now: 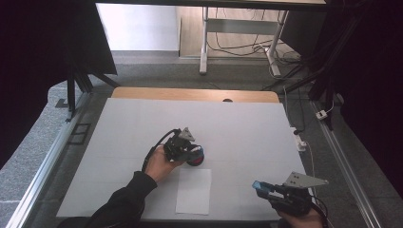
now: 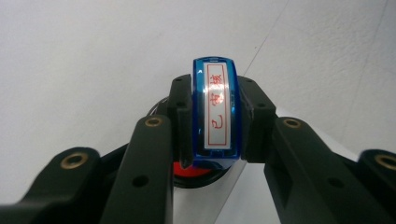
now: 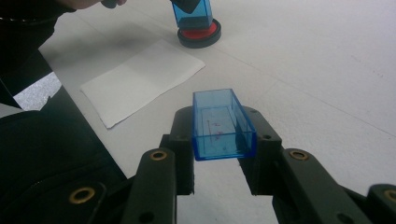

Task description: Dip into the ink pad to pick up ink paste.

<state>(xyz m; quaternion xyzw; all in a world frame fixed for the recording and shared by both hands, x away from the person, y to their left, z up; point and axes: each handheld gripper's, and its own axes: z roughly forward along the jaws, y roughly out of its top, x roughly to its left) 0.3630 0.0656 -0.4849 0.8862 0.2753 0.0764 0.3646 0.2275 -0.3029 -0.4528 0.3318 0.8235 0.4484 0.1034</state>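
Stamp (image 1: pixel 195 151) sits on the ink pad (image 1: pixel 196 161) at frame centre in the high view, held between the left gripper (image 1: pixel 187 148) jaws. Paper sheet (image 1: pixel 194 191) lies just below the pad. Right gripper (image 1: pixel 264 188) at lower right holds the stamp cap (image 1: pixel 259 185), well apart from the pad.

Left gripper (image 1: pixel 192 153): frame centre, tilted downward, jaws clamped, hand (image 1: pixel 159 164) behind it. Right gripper (image 1: pixel 262 188): lower right, level, jaws clamped.

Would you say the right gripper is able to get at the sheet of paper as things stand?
Probably not to grasp it: the right gripper is shut on a blue cap, so its jaws are occupied, though bare table lies between it and the sheet of paper.
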